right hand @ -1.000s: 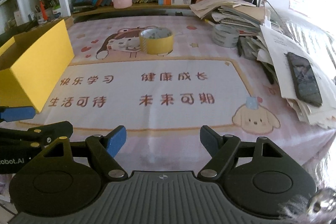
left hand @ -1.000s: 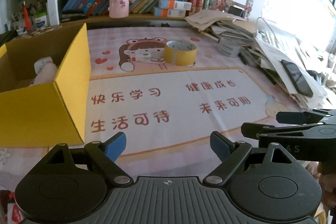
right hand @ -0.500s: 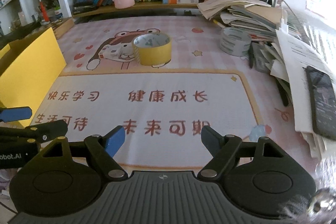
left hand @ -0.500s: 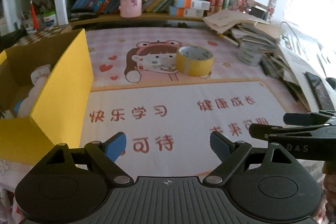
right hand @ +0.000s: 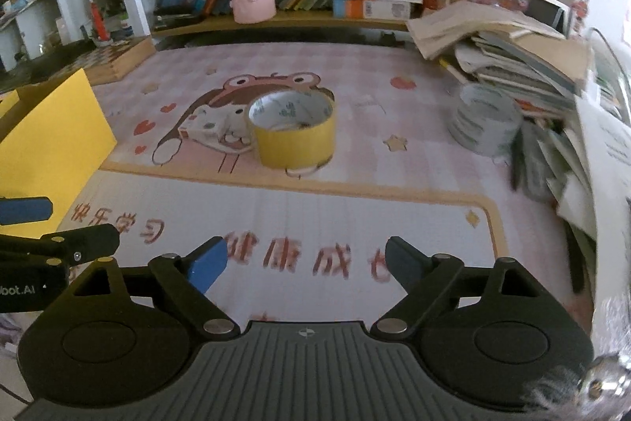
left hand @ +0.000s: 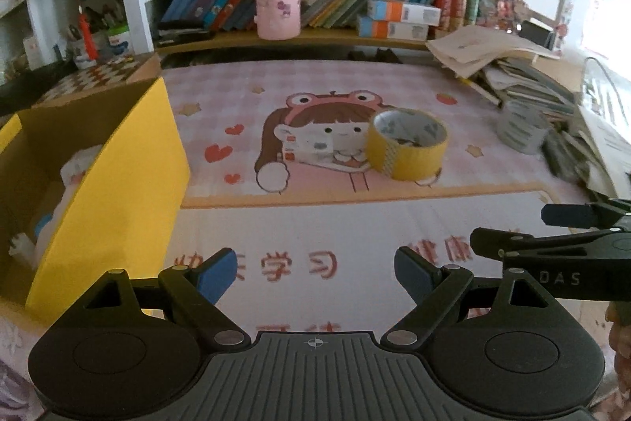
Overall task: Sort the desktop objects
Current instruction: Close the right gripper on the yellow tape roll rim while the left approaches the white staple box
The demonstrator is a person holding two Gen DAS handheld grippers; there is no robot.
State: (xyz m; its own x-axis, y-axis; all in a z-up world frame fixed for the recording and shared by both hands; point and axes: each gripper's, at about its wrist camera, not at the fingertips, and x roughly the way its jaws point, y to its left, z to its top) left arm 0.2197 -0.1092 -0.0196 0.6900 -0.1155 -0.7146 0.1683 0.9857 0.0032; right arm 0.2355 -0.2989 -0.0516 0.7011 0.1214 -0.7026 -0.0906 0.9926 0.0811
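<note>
Wide yellow roll of packing tape [right hand: 294, 133]: lying flat on the pink cartoon-printed desk mat [right hand: 355, 200], touching a small white printed box [right hand: 209, 133] at its left. Grey tape roll [right hand: 483, 125]: sitting well to its right, beside stacked papers [right hand: 512, 54]. Open yellow cardboard box [left hand: 114, 192]: standing at mat's left edge, holding pale items. Left gripper [left hand: 311, 273] and right gripper [right hand: 305, 261]: both hovering above the mat's near edge, fingers spread apart, gripping nothing.

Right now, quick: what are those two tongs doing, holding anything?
Left tongs: open, holding nothing.
Right tongs: open, holding nothing; the yellow tape roll sits untouched ahead.
</note>
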